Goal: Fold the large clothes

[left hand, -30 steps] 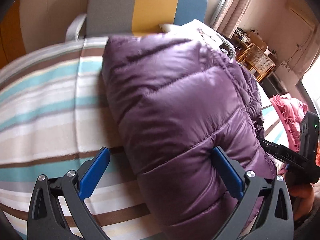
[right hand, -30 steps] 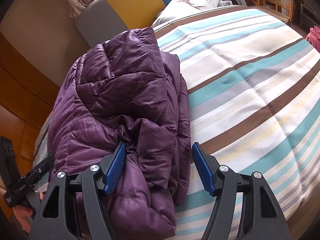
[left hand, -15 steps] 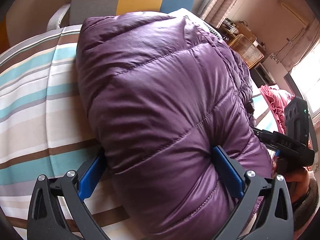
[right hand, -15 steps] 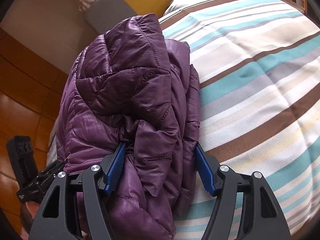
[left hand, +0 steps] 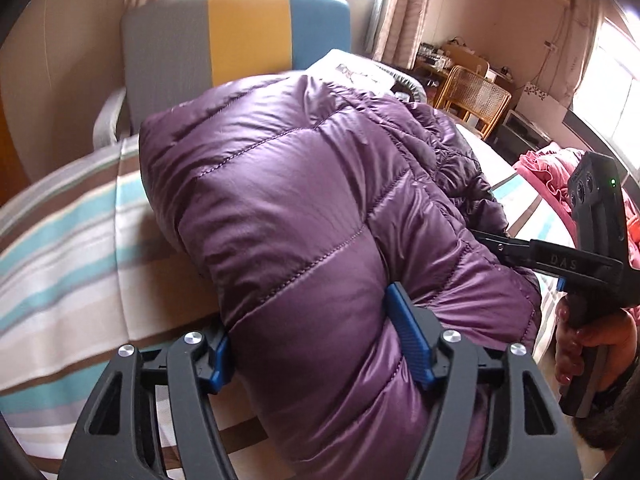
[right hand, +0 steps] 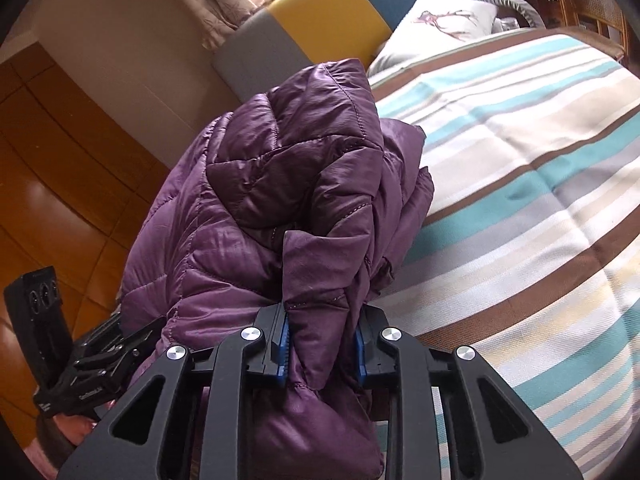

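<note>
Blue pads of left gripper [left hand: 316,344] squeeze a thick fold of the purple puffer jacket [left hand: 312,224], jaws pressed into the padding on both sides, so it is clenched on the jacket. Right gripper [right hand: 320,344] has its jaws nearly together, pinching a narrower bunch of the same jacket [right hand: 280,208] between its blue pads. Each gripper shows in the other's view: right one [left hand: 532,252] at the jacket's right side with a hand [left hand: 588,344] on its handle, left one [right hand: 100,364] low at the jacket's left side.

Jacket is bundled into a puffy lump, held at two ends, sitting near the edge of the bed [right hand: 520,200]; whether it rests on the striped cover or is lifted just off it, cannot tell. Cover has teal, brown, beige and white stripes [left hand: 72,248].

Farther back at the head of the bed, a grey, yellow and blue headboard [left hand: 240,36] and a white pillow [right hand: 444,24] with a printed design. Pink cloth [left hand: 548,172] lies at the bed's far right edge. Wicker chair [left hand: 472,96] and curtains [left hand: 400,8] beyond. Wooden floor [right hand: 60,184] to the left of the bed.
</note>
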`<state>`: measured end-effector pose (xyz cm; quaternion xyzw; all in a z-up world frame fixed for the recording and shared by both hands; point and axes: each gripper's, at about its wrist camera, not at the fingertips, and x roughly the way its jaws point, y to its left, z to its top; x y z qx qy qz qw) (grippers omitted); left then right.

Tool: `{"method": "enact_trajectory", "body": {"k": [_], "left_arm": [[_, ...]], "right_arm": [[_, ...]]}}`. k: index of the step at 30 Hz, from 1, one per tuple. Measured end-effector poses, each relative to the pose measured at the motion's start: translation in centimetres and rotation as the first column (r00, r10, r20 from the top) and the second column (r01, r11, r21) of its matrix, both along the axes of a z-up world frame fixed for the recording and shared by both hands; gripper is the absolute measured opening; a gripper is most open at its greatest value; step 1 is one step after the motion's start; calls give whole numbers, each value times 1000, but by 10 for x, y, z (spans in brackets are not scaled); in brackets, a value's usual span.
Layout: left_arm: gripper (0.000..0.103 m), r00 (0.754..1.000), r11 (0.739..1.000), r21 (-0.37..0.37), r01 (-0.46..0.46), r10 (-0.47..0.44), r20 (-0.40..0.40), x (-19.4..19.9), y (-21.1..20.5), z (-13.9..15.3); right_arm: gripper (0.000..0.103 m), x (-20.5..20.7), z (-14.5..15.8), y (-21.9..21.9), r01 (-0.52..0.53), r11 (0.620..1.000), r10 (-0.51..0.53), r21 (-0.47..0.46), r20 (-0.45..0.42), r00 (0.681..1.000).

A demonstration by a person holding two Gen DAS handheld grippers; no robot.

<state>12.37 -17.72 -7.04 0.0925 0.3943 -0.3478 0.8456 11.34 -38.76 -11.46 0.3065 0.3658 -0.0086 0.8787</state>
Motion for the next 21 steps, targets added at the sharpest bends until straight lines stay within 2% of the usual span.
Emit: {"method": "enact_trajectory", "body": {"k": [5, 11, 15, 21], "left_arm": [[62, 998, 1000, -11, 7, -6, 63, -2, 6, 18], [61, 991, 999, -52, -7, 14, 137, -3, 24, 39], [61, 985, 997, -72, -33, 45, 166, 1, 38, 49], [61, 972, 990, -96, -107, 125, 201, 20, 83, 63]], "right_arm": [[23, -22, 8, 17, -9, 1000, 9, -9, 62, 998], [23, -29, 20, 35, -29, 999, 30, -15, 122, 992], [23, -24, 29, 54, -47, 999, 48, -13, 165, 985], [23, -1, 46, 86, -116, 992, 125, -56, 202, 971]]}}
